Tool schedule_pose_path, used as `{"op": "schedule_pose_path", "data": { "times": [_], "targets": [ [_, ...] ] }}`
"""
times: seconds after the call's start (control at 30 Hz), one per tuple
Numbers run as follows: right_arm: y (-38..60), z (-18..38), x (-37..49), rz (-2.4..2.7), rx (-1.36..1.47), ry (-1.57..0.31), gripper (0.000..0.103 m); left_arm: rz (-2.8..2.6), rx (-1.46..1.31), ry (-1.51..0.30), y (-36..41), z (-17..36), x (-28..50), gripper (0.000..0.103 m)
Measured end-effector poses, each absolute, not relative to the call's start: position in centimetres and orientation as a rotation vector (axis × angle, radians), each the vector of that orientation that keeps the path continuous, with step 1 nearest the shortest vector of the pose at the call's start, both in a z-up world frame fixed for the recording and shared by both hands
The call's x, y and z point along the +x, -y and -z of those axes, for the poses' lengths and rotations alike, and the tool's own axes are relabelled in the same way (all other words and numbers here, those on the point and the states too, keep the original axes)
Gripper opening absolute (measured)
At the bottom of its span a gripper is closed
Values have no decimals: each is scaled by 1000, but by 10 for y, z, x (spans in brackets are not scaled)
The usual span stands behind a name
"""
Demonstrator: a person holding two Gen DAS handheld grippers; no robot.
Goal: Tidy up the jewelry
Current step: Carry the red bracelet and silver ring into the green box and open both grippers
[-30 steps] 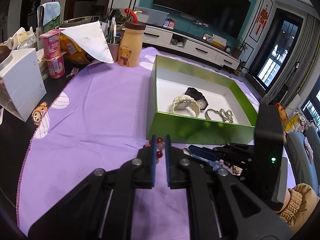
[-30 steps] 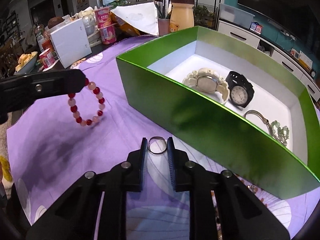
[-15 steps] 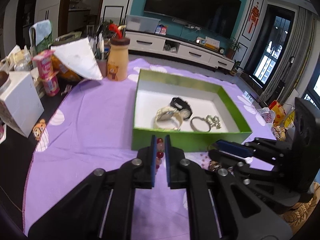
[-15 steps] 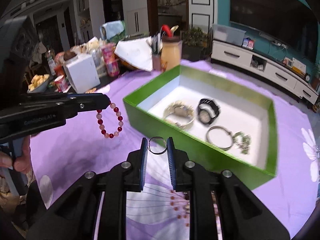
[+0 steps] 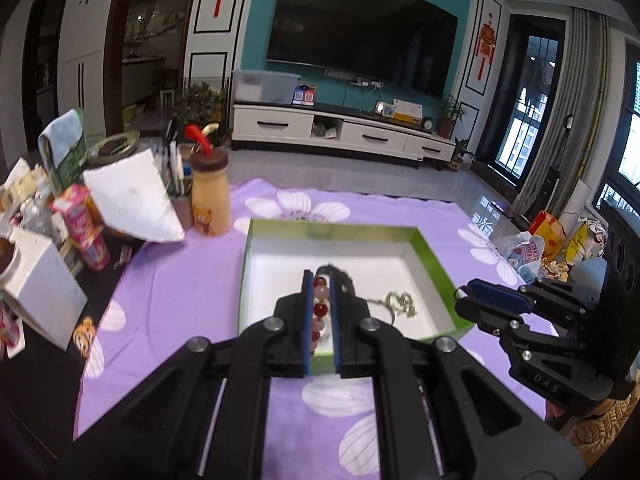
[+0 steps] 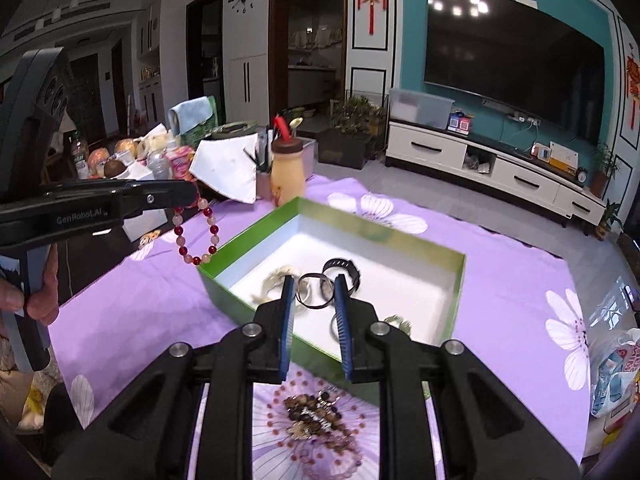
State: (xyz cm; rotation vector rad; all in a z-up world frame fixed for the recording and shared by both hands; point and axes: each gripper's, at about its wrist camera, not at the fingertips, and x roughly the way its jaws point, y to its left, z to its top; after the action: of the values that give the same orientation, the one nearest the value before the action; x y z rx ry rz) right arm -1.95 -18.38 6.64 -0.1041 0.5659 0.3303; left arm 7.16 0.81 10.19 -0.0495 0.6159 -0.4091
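My left gripper (image 5: pixel 320 280) is shut on a red and pink bead bracelet (image 5: pixel 321 309), held high above the near side of the green box (image 5: pixel 250 248). In the right wrist view the bracelet (image 6: pixel 196 236) hangs from the left gripper (image 6: pixel 188 196), left of the box (image 6: pixel 248 236). My right gripper (image 6: pixel 313 284) is shut on a thin silver bangle (image 6: pixel 314 295), held above the box. A black watch (image 6: pixel 344 270), a cream watch (image 6: pixel 276 278) and a silver bracelet (image 5: pixel 400 302) lie in the box.
Loose bead jewelry (image 6: pixel 316 420) lies on the purple flowered cloth (image 6: pixel 500 288) near the box's front. A yellow bear bottle (image 5: pixel 210 196), a pen cup, a white box (image 5: pixel 40 296) and snack packs (image 5: pixel 84 224) crowd the table's left side.
Both grippers have risen high above the table and shifted over the green box, each still holding its piece. The box looks smaller and lower in both views.
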Motion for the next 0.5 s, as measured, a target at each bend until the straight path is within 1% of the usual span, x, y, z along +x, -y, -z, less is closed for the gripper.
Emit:
{"op": "schedule_pose_path", "data": {
  "times": [0.27,0.5],
  "targets": [
    [190,-66,-5,-308,-100,-560,19,421,-28,-622,13,-111,101,7],
    [196,-56,15,-294,-75,-594,19,416,-1,-651,24,-99,124,7]
  ]
}}
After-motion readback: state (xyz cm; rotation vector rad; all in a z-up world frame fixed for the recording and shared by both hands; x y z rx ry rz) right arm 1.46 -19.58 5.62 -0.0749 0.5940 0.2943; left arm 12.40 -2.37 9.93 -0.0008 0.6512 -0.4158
